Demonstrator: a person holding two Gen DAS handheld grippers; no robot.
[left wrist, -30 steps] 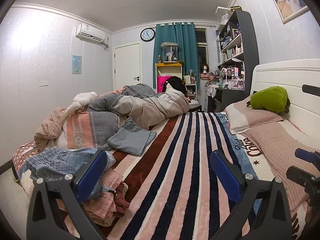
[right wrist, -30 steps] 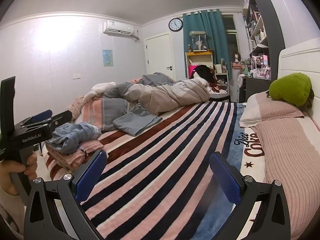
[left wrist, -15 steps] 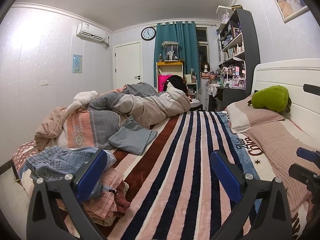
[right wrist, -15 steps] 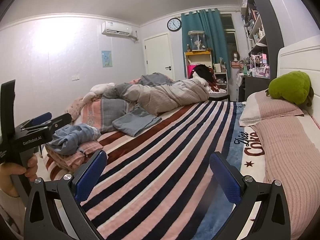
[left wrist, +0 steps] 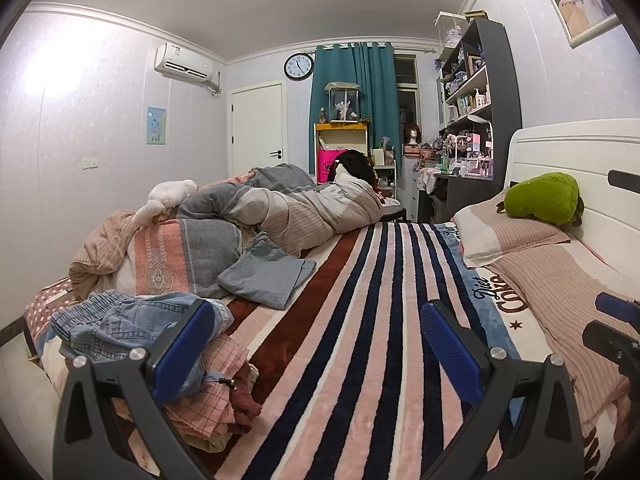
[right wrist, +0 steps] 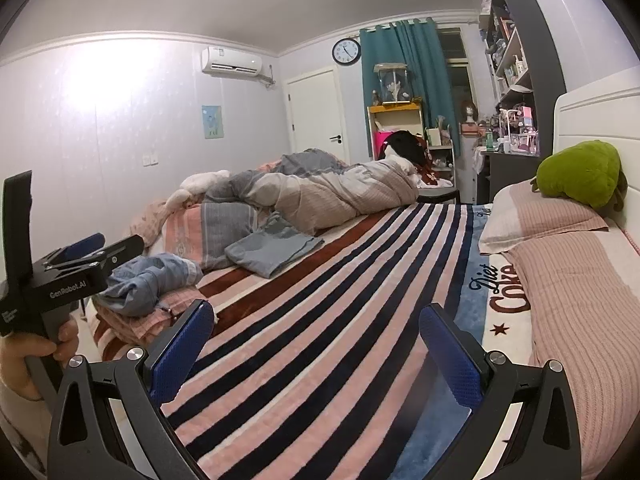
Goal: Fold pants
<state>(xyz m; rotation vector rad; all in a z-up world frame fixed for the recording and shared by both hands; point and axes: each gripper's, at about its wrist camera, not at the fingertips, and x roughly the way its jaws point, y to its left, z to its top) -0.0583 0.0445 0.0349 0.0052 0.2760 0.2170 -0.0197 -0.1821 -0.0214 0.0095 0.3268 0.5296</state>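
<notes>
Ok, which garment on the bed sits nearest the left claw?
The crumpled denim pants atop the checked pile, just beyond the left claw; the grey folded garment lies farther up.

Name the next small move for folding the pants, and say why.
Probably reach the left gripper toward the denim pants on top of the clothes pile. Both grippers are open and empty, the right gripper too, and the striped blanket offers room to spread them.

A striped blanket (left wrist: 360, 320) covers the bed; a green plush (left wrist: 542, 198) rests on a pillow (left wrist: 500, 236) by the headboard — rumpled quilt (left wrist: 304, 208) farther off, wall clock (left wrist: 299, 66) above.
</notes>
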